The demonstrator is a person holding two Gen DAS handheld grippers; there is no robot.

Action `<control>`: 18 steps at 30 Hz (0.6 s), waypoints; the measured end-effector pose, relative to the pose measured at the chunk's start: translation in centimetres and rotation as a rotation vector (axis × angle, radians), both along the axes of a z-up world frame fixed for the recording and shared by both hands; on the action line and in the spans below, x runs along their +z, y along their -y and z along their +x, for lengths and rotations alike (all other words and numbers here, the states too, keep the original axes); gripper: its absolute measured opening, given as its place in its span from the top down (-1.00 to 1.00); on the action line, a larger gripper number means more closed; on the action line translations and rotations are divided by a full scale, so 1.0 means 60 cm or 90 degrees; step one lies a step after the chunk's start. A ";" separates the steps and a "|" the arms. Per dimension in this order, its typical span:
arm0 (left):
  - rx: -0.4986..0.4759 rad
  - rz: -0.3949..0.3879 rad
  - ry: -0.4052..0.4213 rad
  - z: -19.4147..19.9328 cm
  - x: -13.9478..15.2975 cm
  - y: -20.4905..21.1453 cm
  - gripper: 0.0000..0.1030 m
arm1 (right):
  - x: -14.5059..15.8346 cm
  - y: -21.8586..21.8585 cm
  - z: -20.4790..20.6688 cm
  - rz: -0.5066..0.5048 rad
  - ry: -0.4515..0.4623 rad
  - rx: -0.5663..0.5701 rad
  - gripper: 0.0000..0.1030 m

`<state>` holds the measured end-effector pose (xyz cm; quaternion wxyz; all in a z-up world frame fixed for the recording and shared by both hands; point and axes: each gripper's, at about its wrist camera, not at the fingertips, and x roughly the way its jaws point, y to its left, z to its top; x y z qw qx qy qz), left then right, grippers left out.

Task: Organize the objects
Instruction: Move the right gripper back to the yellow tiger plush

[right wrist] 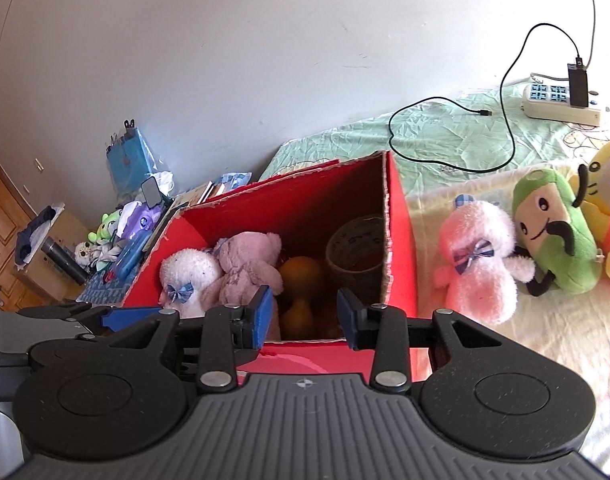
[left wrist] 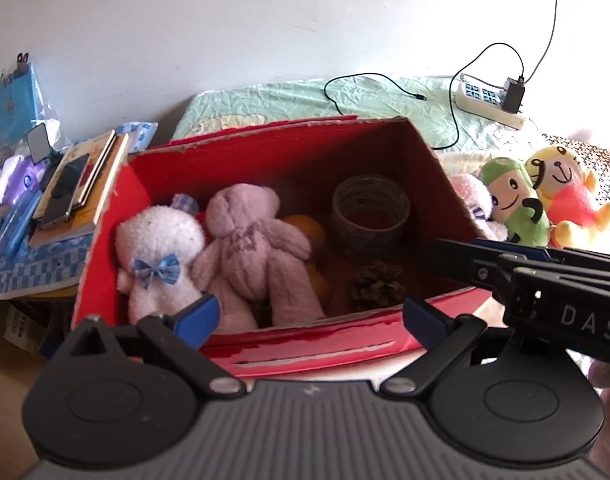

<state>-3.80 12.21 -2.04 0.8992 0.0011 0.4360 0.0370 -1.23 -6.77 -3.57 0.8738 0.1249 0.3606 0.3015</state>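
Soft toys partly sorted into the red box (right wrist: 399, 216)

Inside the box lie a white plush (left wrist: 157, 248), a mauve bear (left wrist: 249, 248) and a woven cup (left wrist: 369, 216); right of the box, on the bed, a pink plush (right wrist: 481, 260), green plush (right wrist: 553, 232) and yellow plush (right wrist: 609, 208) wait. Left gripper (left wrist: 311, 316) and right gripper (right wrist: 305, 316) hover with jaws open, holding nothing. "DAS" is readable.
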 end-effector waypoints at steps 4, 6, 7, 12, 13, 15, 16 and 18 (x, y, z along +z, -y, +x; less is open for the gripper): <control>-0.005 -0.002 -0.004 0.005 0.002 0.017 -0.92 | 0.001 0.017 0.002 0.003 -0.002 -0.004 0.24; -0.008 0.000 -0.005 0.007 0.002 0.028 -0.92 | 0.001 0.027 0.005 0.005 -0.004 -0.006 0.23; -0.010 0.001 -0.006 0.009 0.002 0.033 -0.92 | 0.001 0.032 0.006 0.006 -0.005 -0.008 0.23; -0.023 0.004 -0.010 0.019 0.003 0.061 -0.92 | -0.001 0.058 0.011 0.008 -0.008 -0.019 0.21; -0.026 0.005 -0.010 0.021 0.002 0.067 -0.92 | -0.001 0.065 0.013 0.008 -0.009 -0.022 0.20; -0.034 0.006 -0.011 0.025 0.002 0.081 -0.92 | -0.002 0.078 0.016 0.010 -0.010 -0.029 0.19; -0.038 0.007 -0.012 0.027 0.003 0.089 -0.92 | -0.003 0.085 0.018 0.010 -0.011 -0.033 0.19; -0.048 0.009 -0.012 0.032 0.004 0.105 -0.92 | -0.004 0.099 0.021 0.011 -0.015 -0.042 0.18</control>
